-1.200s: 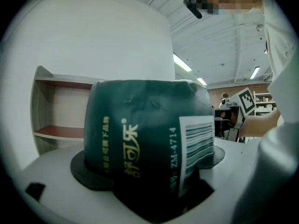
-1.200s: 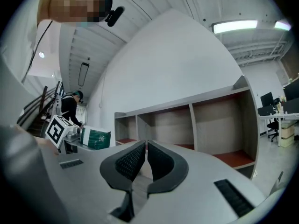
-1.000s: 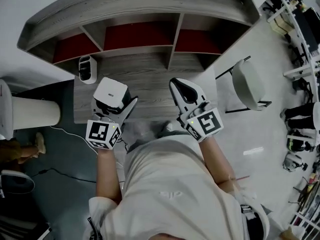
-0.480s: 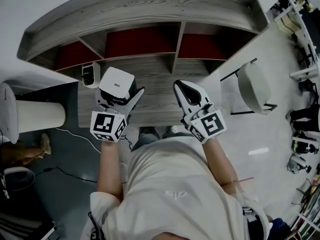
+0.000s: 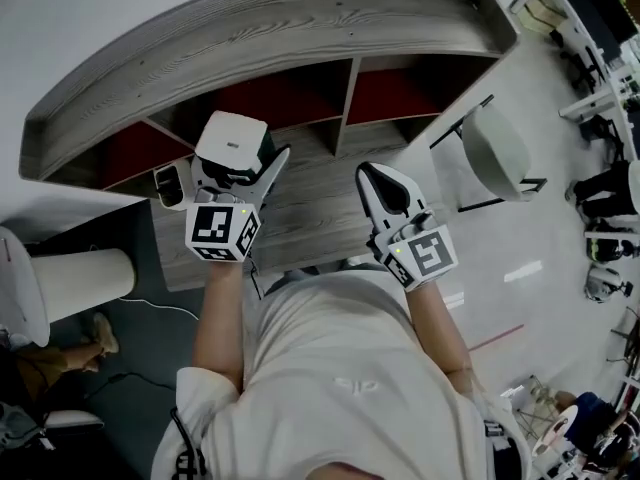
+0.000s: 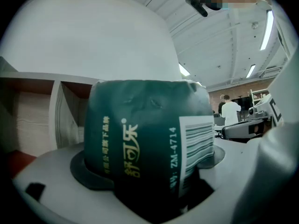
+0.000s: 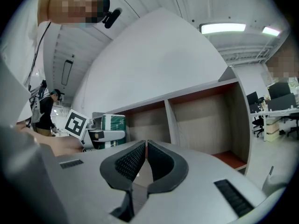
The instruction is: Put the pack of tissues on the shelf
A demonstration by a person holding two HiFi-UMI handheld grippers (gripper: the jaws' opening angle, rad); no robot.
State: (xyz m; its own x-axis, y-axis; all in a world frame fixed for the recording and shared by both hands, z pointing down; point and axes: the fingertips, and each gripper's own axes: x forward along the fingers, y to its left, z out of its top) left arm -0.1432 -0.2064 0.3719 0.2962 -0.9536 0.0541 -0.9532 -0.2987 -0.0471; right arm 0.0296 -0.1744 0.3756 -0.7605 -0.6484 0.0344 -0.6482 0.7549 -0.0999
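Observation:
The pack of tissues (image 5: 232, 140) shows white from above in the head view and dark green with a barcode (image 6: 149, 143) in the left gripper view. My left gripper (image 5: 238, 168) is shut on it and holds it up in front of the grey wooden shelf (image 5: 300, 28), near the divider between its left and middle red-backed compartments. My right gripper (image 5: 378, 180) hovers over the desk surface (image 5: 310, 218) below the shelf, shut with nothing between its pads (image 7: 133, 160). From the right gripper view the pack (image 7: 114, 122) sits at the left, level with the shelf openings.
A small white device (image 5: 170, 183) stands on the desk's left end, beside the left gripper. A white cylindrical bin (image 5: 75, 283) is on the floor at left. A grey chair (image 5: 500, 153) stands to the right of the shelf. Racks and equipment fill the far right.
My left gripper has carried the pack forward and upward, from over the desk to the front of the shelf compartments. The right gripper has stayed almost where it was, still shut.

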